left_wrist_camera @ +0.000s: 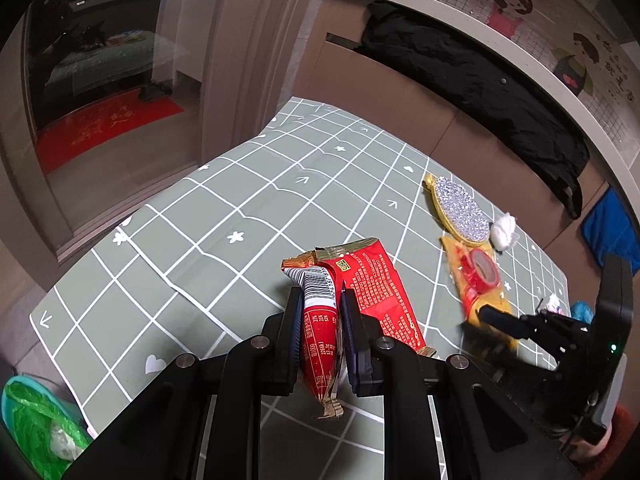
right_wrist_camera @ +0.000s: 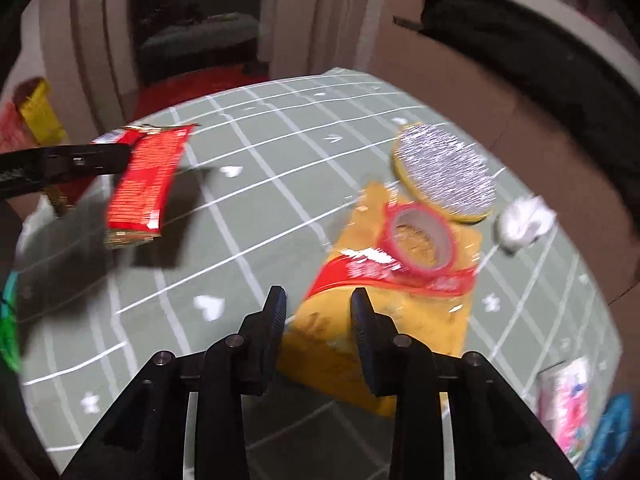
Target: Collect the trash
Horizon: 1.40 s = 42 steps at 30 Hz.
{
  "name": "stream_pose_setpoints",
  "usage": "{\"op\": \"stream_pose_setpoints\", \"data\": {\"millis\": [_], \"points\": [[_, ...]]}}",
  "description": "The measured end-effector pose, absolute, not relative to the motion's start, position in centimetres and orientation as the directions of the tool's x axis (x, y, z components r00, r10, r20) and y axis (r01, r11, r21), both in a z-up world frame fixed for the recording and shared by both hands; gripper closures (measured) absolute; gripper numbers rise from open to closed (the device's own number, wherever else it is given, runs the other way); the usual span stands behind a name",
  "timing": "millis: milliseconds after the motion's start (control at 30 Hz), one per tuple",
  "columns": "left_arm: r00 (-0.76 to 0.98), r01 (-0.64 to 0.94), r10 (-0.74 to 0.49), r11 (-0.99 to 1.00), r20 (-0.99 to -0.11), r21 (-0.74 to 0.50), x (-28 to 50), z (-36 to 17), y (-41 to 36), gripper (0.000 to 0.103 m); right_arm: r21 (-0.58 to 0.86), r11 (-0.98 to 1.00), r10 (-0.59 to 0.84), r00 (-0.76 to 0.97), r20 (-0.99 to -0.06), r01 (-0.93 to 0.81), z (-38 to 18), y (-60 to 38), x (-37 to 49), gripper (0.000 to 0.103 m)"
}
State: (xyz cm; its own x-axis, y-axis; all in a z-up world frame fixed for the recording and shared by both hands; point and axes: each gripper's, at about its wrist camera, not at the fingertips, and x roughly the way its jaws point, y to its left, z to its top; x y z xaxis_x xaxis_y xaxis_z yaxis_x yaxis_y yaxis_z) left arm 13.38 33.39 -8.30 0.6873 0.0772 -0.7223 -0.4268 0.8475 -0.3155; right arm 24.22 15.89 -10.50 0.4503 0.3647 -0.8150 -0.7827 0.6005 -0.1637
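Observation:
My left gripper [left_wrist_camera: 320, 312] is shut on a folded red snack wrapper [left_wrist_camera: 376, 284], held just above the green checked tablecloth [left_wrist_camera: 240, 200]. In the right wrist view the same red wrapper [right_wrist_camera: 148, 184] hangs from the left gripper [right_wrist_camera: 124, 156] at the left. My right gripper [right_wrist_camera: 319, 304] stands open low over a yellow snack bag [right_wrist_camera: 432, 320], with nothing pressed between its pads. From the left wrist view the right gripper [left_wrist_camera: 484, 314] sits at the near end of the yellow bag [left_wrist_camera: 456, 258]. A crumpled white tissue [right_wrist_camera: 524, 220] lies to the right of the bag.
A red tape roll [right_wrist_camera: 420, 240] rests on the yellow bag, and a glittery oval object [right_wrist_camera: 444, 172] lies just behind it. A pink packet [right_wrist_camera: 568, 408] and something blue [right_wrist_camera: 612, 432] sit at the table's right edge. A bin lined with a green bag [left_wrist_camera: 36, 432] stands below the left corner.

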Motion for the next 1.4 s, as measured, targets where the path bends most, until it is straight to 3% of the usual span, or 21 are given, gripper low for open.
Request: {"op": "stream_pose_setpoints", "data": {"millis": [33,333,600,800,967,1033,1400], "points": [[0.689,-0.426,0.076,0.847,-0.721,-0.318,13.4,-8.3,33.4,0.084,-0.184,0.612,0.344,0.468,-0.814,-0.769,-10.5,15.7,24.4,0.103],[0.705,-0.384,0.048,0.865,-0.708,-0.324,14.0,-7.5,31.8,0.084,-0.186,0.742,0.358,0.615,-0.702,-0.644,-4.6,9.9,26.8,0.102],[0.711,-0.356,0.035,0.879,-0.703,-0.317,14.7,-6.7,30.6,0.084,0.031,0.845,0.424,0.634,-0.647,-0.533,0.7,2.6,30.4,0.103],[0.702,-0.346,0.023,0.885,-0.712,-0.313,15.2,-6.9,30.1,0.084,0.121,0.855,0.443,0.588,-0.677,-0.505,-0.3,-0.6,31.3,0.103],[0.695,-0.348,0.026,0.887,-0.719,-0.304,15.5,-7.0,30.0,0.084,0.178,0.761,0.534,0.446,-0.718,-0.624,-2.9,-0.4,29.9,0.091],[0.693,-0.347,0.026,0.888,-0.72,-0.302,15.7,-7.1,29.9,0.084,0.152,0.754,0.521,0.44,-0.731,-0.639,-3.8,-0.3,29.2,0.072],[0.684,-0.337,0.016,0.894,-0.729,-0.297,16.1,-7.5,29.8,0.084,0.213,0.85,0.423,0.381,-0.822,-0.482,-9.9,-1.5,29.8,0.066]]}}
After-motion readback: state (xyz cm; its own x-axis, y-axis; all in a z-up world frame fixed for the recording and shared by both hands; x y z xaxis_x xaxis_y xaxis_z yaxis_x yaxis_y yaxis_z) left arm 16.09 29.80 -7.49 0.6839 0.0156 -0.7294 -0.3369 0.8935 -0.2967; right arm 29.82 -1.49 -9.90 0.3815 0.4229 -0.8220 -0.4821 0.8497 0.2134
